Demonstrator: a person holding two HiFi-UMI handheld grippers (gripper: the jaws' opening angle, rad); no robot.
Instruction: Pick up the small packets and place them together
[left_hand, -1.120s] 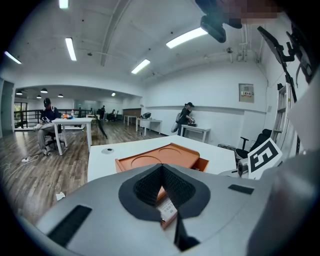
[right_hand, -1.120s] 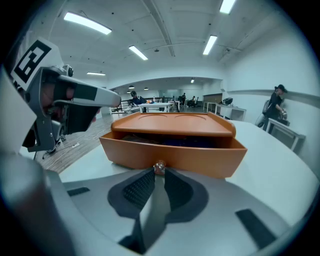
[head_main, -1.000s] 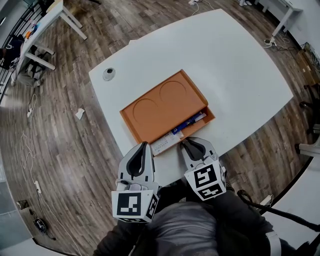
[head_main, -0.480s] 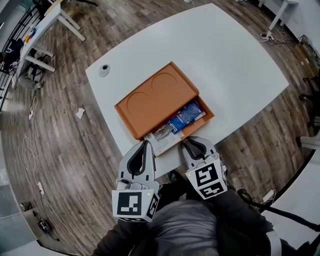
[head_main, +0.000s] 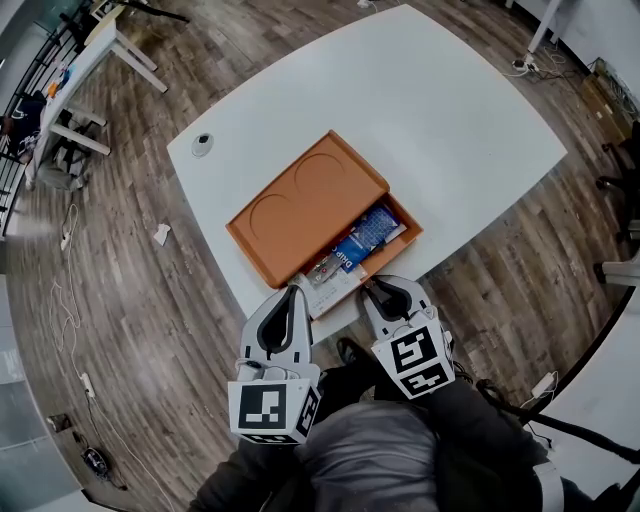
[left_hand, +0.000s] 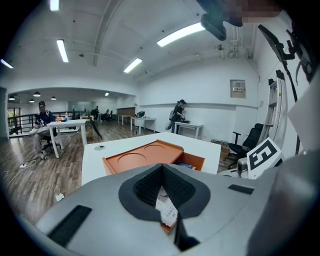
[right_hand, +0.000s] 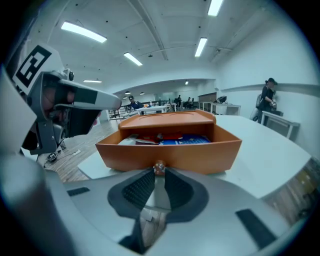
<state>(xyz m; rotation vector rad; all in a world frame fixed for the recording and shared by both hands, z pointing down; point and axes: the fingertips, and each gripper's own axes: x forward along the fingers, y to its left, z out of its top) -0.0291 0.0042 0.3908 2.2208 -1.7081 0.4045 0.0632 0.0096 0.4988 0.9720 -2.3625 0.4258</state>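
An orange box (head_main: 300, 205) with two round dents in its lid lies on the white table (head_main: 450, 130). Its drawer (head_main: 412, 233) stands pulled out toward me. Inside lie a blue packet (head_main: 365, 238) and a white printed packet (head_main: 330, 285); the right gripper view also shows a red packet (right_hand: 150, 141). My right gripper (head_main: 372, 288) is shut on the drawer's small knob (right_hand: 159, 167) at the front wall. My left gripper (head_main: 288, 297) hovers just left of the drawer, its tips together and nothing held; the white packet (left_hand: 165, 210) shows beyond them.
The drawer front reaches the table's near edge, with wooden floor below. A small round grey disc (head_main: 203, 143) sits near the table's far left corner. Other desks (head_main: 90, 50) stand at upper left. A person stands at a desk (left_hand: 179, 116) far behind.
The drawer has slid out of the orange box toward me with my right gripper on its knob, baring more of the packets. My left gripper has stayed put.
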